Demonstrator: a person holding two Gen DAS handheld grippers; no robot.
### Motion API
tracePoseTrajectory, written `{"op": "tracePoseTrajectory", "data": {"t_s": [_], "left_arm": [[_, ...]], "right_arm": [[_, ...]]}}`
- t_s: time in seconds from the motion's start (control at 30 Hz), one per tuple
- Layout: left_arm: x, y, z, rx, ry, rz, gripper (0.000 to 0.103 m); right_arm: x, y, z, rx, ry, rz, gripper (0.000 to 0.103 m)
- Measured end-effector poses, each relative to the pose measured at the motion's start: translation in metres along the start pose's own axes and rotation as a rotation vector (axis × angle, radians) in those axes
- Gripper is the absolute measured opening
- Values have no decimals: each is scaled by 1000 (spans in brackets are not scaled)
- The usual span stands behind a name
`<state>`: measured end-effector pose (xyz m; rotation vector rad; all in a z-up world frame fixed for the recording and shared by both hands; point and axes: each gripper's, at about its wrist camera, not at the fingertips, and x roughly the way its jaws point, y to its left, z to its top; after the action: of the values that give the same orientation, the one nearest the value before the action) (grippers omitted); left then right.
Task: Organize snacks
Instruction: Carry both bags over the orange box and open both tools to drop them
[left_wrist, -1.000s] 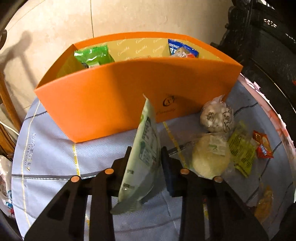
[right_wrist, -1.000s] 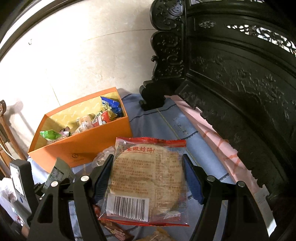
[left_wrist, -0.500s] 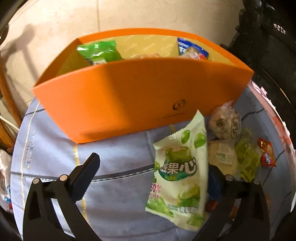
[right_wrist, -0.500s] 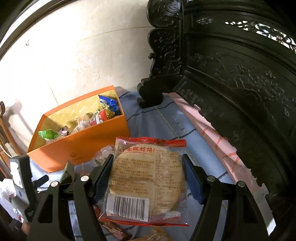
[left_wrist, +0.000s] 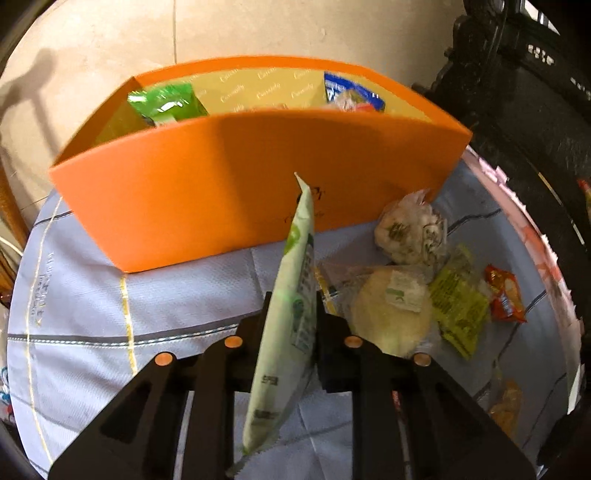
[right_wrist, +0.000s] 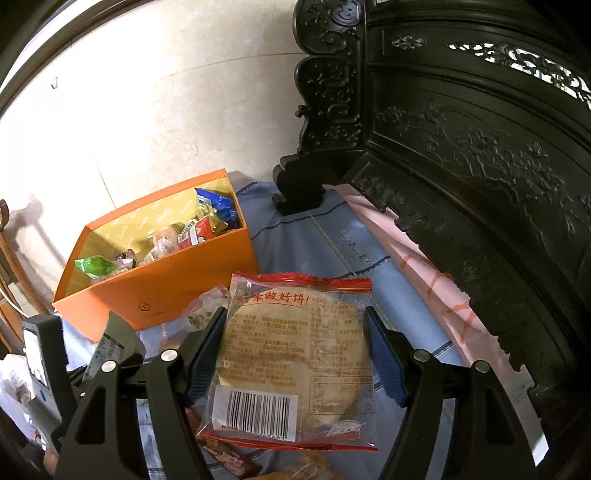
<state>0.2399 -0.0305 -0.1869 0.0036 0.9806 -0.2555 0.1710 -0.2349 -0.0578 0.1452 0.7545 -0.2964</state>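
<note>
Left tool (left_wrist: 291, 325): jaws just closed, pinching the pale green pouch (left_wrist: 291, 314) edge-on, orange box (left_wrist: 258, 184) at 12 o'clock. Right tool (right_wrist: 295, 354): clamped on the red-trimmed flatbread pack (right_wrist: 295, 354); box at 10 o'clock on the bench (right_wrist: 314, 251).

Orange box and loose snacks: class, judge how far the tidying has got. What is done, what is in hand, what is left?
Done: several packets already lie in the orange box. In hand: the left gripper, jaws just closed, pinches a pale green pouch edge-on; the right gripper holds a wrapped flat cake. Left: a round pastry, a yellow packet and a red packet still on the cloth.
</note>
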Motion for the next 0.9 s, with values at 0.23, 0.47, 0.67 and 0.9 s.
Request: {"op": "tracePoseTrajectory", "data": {"t_s": [0.23,0.47,0.67,0.9], "left_arm": [[-41,9,-11,-38,-43,49,18],[-86,16,-7,-70,-104,80,18],[-136,22,15,-73,-192,129,18],[-164,39,68,-130,-281,145,18]], "right_arm": [[-14,4,0,-17,-18,30,73],[-38,8,2,-26,-51,68,73],[-57,18,23,-15,-106,140,73],[-46,50,75,-35,-197,212,73]]}}
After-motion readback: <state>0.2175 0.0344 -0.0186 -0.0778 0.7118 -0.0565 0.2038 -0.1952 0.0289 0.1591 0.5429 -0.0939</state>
